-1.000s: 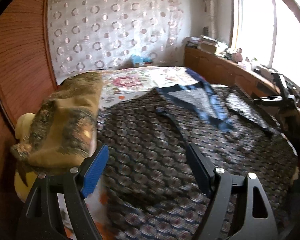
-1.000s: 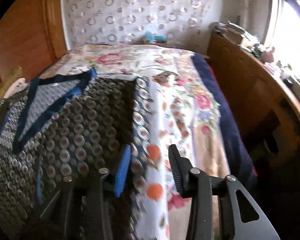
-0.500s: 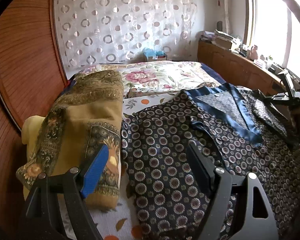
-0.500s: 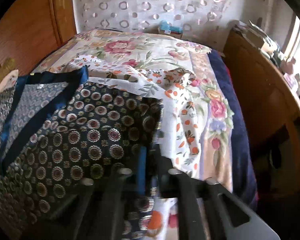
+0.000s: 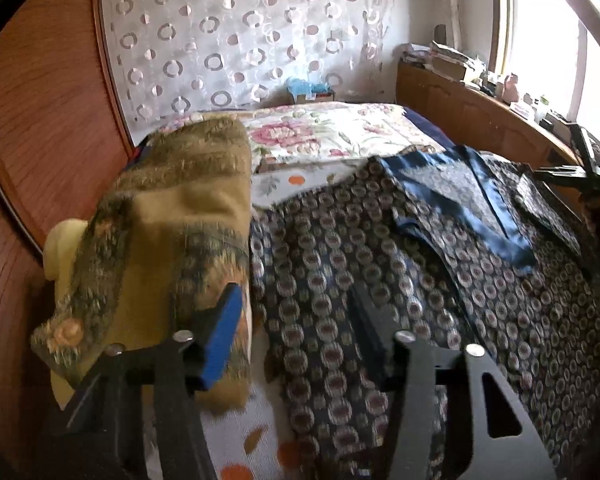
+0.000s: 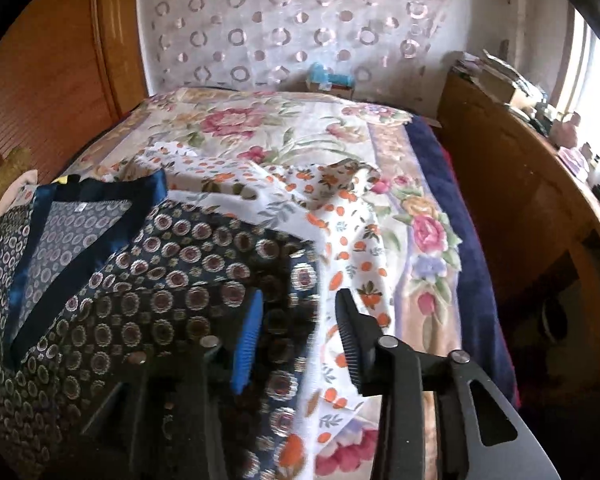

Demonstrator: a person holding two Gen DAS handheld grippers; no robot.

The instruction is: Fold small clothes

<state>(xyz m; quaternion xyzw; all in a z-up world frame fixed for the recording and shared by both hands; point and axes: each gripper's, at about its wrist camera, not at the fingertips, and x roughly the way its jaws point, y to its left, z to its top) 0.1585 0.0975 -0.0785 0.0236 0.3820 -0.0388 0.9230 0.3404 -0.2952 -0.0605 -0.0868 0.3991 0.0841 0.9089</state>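
Observation:
A dark navy top with round medallion print and a blue satin V-neck lies spread on the bed. My left gripper hovers over its left edge with the jaws closing. The cloth lies below the gap and the pads do not press it. In the right wrist view the same top fills the lower left. My right gripper straddles its right edge with the jaws opening, and the fabric sits loose between the fingers.
A white cloth with orange dots lies under the top on the floral bedspread. A folded olive blanket sits to the left beside a wooden wardrobe. A wooden cabinet runs along the right.
The right jaws closed on the top's right edge, then parted again. The left jaws have narrowed over the left edge. Both views slid across the bed early on, then held still.

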